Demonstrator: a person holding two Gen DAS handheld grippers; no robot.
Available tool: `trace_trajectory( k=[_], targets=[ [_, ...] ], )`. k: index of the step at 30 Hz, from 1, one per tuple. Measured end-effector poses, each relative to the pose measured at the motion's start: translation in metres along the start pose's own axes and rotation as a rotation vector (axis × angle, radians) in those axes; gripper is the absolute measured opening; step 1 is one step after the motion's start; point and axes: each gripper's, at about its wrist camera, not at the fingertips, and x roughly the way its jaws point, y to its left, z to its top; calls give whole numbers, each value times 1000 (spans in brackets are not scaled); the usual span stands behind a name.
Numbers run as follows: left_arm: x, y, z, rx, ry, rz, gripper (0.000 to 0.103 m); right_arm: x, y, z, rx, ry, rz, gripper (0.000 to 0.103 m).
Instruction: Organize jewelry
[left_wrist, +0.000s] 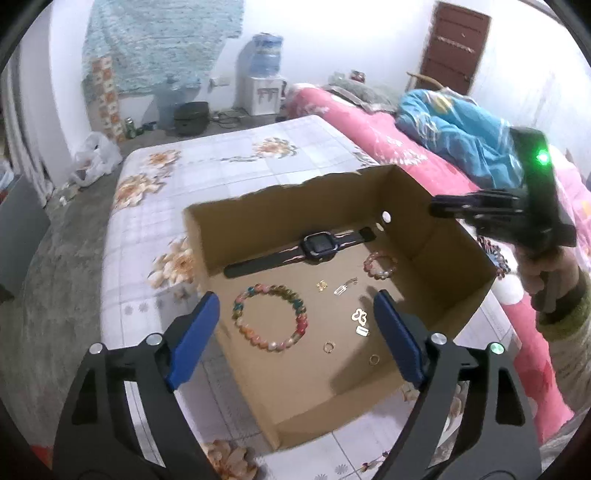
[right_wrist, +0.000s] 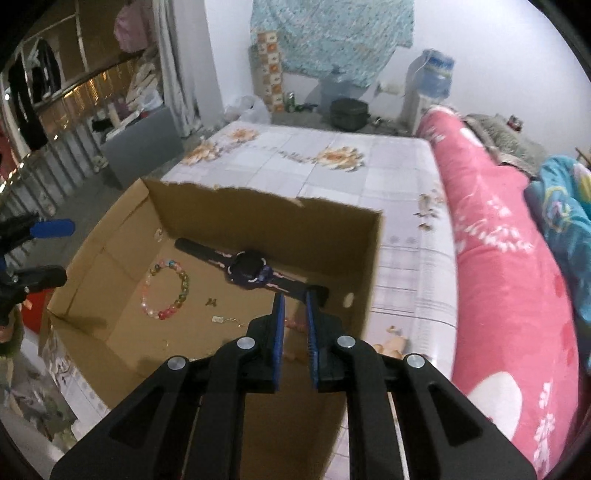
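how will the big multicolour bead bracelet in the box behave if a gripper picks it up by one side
The bead bracelet looks like separate round beads on a string, so it would probably sag into a drooping loop rather than hold its ring shape. The beads look glossy, so flat pads may slip off one. Pushed across the cardboard box floor, it would likely deform and slide, not roll.

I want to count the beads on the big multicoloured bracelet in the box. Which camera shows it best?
The left wrist view: the bead bracelet lies whole and unobstructed on the cardboard box floor, close to the lens, between the open left gripper fingers. The right wrist view shows it farther off, smaller and foreshortened, though also complete.
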Motion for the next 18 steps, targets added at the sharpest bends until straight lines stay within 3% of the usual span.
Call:
trace_trajectory(
  k=[3,6,8,12,14,18],
  targets=[
    [-3,18,-14,-88,-8,-12,85,-22,-14,-10,71,-58,-25,43],
    [0,41,-32,-223,-15,-29,88,-34,-37,-30,198,-72,1,55],
    [14,51,-44,-301,30,-68,88,-25,-53,-46,302,-18,71,56],
    [48,50,-62,-411,134,-233,88,8,-68,-70,452,130,240,56],
    [51,41,-64,-418,131,-213,88,21,-61,-78,473,196,316,56],
    [44,30,-69,-415,143,-205,88,9,-36,-81,390,180,184,56]
  ],
)
